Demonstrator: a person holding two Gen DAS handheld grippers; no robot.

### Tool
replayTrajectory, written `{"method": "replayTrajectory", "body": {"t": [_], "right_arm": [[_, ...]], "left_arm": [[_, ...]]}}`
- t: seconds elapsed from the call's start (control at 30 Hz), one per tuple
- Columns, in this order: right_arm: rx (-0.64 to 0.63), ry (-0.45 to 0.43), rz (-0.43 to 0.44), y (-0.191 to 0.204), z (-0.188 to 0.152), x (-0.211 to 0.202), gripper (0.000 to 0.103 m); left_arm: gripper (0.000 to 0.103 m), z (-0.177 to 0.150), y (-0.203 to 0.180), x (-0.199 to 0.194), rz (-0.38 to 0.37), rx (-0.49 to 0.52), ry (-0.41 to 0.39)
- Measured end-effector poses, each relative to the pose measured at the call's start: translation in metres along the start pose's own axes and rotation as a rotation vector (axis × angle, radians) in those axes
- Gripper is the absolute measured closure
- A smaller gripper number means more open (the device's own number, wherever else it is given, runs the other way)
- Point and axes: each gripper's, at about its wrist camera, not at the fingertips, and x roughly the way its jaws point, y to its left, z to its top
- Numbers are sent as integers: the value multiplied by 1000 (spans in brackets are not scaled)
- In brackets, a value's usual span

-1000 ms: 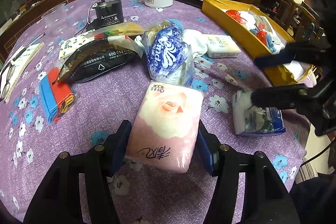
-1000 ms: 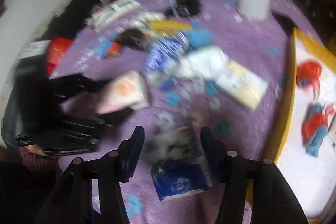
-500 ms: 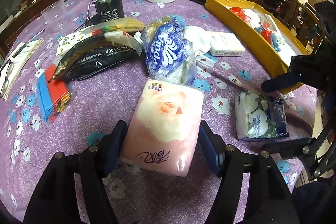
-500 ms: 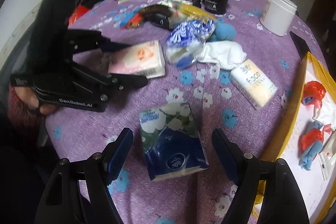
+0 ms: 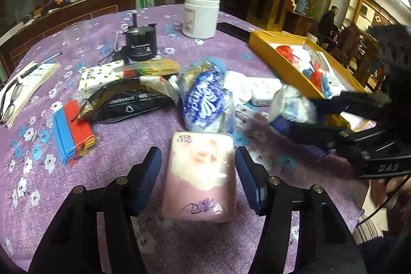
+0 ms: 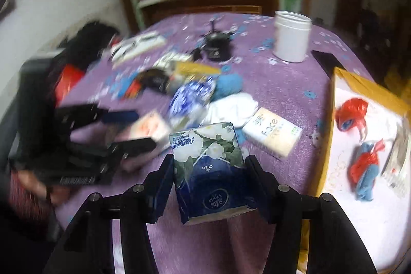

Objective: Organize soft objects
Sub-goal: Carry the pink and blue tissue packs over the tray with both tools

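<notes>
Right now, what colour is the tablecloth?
Purple tablecloth with small blue and white flowers; the left wrist view shows it best.

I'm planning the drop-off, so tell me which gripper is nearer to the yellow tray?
Right. The right gripper, closing around the blue floral tissue pack, sits just beside the yellow tray. The left gripper, closing around the pink tissue pack, is farther from it, across the table.
</notes>
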Motion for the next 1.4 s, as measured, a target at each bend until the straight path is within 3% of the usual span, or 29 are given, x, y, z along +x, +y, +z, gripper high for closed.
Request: {"method": "replayTrajectory", "body": {"t": [0.17,0.27,0.4,0.43,0.47,0.8,0.97,1.27,1.4], "right_arm": [[73,13,-1,-1,-1,23,46],[89,13,20,-3,-6,24,46],[102,16,35,-4,-11,28,46],[105,16,42,-5,-12,28,46],[106,16,46,-5,-13,28,46],[150,-24,76,-14,-17,19,46],[158,-31,64,-16,-17,14,46],[239,-136,38,-49,-16,-31,46],[301,-191,7,-78,-20,-56,46]], "left_arm": [[45,0,-1,5,-11,17,37],[38,-3,-8,10,21,56,68],[38,-5,-11,22,59,72,120],[39,-5,-9,23,54,64,126],[50,-5,-8,24,45,53,128],[53,-1,-5,7,16,23,28],[53,3,-14,0,15,33,17],[53,35,-58,-12,-31,78,-11],[53,53,-94,-5,-90,118,-15]]}}
